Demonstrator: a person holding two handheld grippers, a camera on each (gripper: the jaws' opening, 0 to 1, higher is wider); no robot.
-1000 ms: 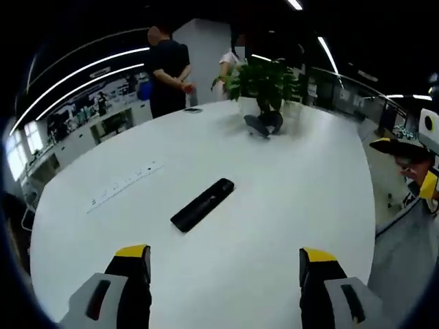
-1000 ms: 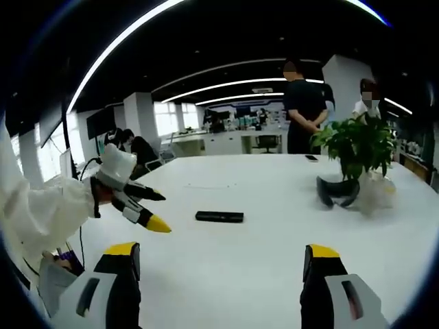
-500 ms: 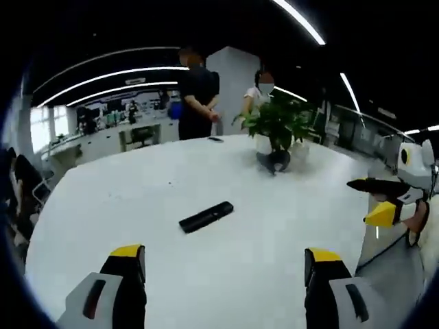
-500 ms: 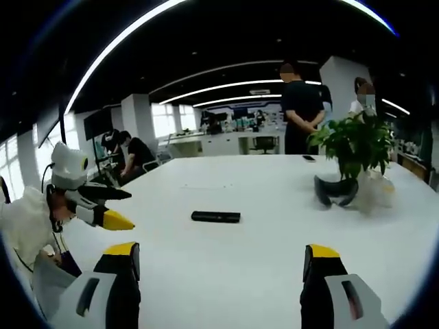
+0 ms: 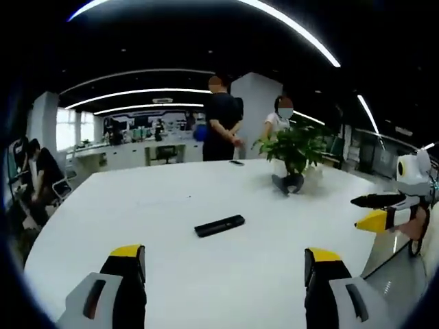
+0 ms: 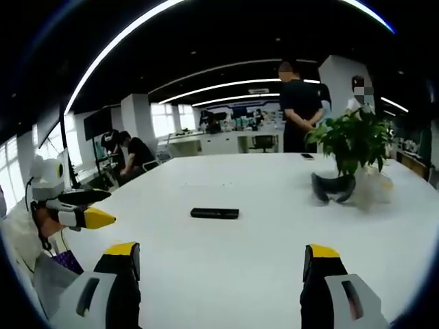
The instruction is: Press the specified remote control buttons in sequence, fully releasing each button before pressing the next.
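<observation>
Black remote (image 5: pixel 219 225) is seen lying crosswise mid-frame on the white counter (image 5: pixel 171 274), well ahead of both released jaws, neither gripper clearly nearer.

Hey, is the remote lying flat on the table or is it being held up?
Lying flat: the remote rests lengthwise on the white table, and both grippers' jaws stand open, well short of it.
</observation>
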